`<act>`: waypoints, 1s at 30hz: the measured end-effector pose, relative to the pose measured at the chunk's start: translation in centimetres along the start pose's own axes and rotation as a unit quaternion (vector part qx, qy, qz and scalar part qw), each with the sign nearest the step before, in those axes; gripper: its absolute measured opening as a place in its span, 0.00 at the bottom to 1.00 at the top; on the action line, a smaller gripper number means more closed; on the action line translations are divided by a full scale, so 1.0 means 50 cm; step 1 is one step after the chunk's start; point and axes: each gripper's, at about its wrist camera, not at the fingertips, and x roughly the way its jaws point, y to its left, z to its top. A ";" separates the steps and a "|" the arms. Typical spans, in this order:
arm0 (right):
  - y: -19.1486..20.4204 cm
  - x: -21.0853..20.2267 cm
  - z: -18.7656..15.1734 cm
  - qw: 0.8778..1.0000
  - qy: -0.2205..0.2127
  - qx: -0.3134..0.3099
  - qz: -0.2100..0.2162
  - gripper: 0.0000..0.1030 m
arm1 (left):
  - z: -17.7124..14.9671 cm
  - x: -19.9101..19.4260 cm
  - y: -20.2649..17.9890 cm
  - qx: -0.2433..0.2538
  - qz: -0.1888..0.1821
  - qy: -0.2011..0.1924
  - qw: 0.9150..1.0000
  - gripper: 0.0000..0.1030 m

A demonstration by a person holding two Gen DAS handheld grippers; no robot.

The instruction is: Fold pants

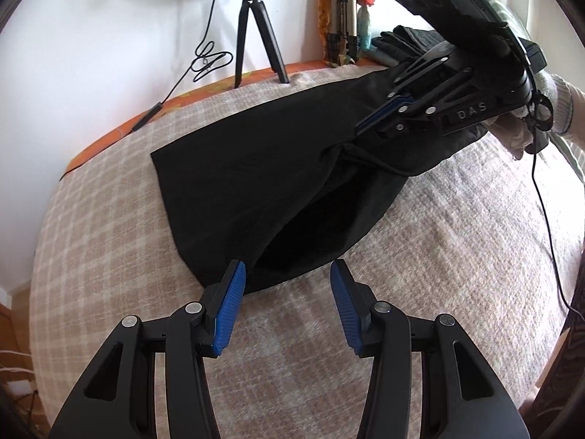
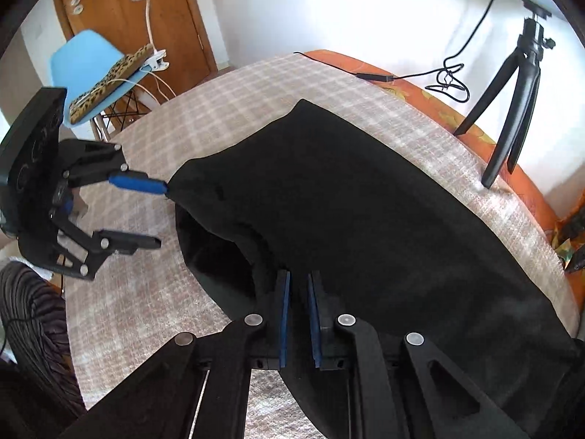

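Observation:
Black pants (image 1: 256, 183) lie across a beige checked blanket (image 1: 109, 256). My left gripper (image 1: 287, 278) is open, its blue pads either side of the pants' near corner, just touching the cloth edge. It also shows in the right wrist view (image 2: 161, 216), open at the pants' left edge. My right gripper (image 2: 298, 285) is nearly closed, pinching a fold of the pants (image 2: 365, 201). In the left wrist view the right gripper (image 1: 369, 124) holds the cloth lifted at the far right.
A black tripod (image 1: 256, 36) stands at the blanket's far edge, with a cable (image 1: 204, 62) beside it. A blue chair (image 2: 95, 66) and a wooden door (image 2: 124, 18) are beyond the bed. Folded dark clothes (image 1: 398, 40) lie at the back right.

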 end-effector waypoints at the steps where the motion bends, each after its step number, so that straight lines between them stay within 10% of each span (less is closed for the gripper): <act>1: -0.007 0.001 0.002 1.000 -0.001 0.007 0.003 0.08 | 0.009 0.005 -0.007 -0.002 -0.020 -0.004 1.000 0.45; 9: -0.038 -0.021 0.019 0.999 -0.013 0.035 0.012 0.01 | 0.087 0.106 -0.081 0.021 -0.090 0.012 0.996 0.45; 17: -0.031 -0.101 -0.065 0.999 -0.022 0.035 -0.009 0.36 | 0.106 0.118 -0.101 0.006 -0.134 0.001 0.991 0.45; 23: 0.006 -0.158 -0.201 0.997 -0.026 -0.005 -0.073 0.48 | 0.130 0.134 -0.103 0.001 -0.142 0.005 0.990 0.14; 30: 0.057 -0.113 -0.235 0.983 -0.016 -0.109 -0.148 0.45 | 0.171 0.144 -0.070 -0.035 -0.156 0.004 0.987 0.12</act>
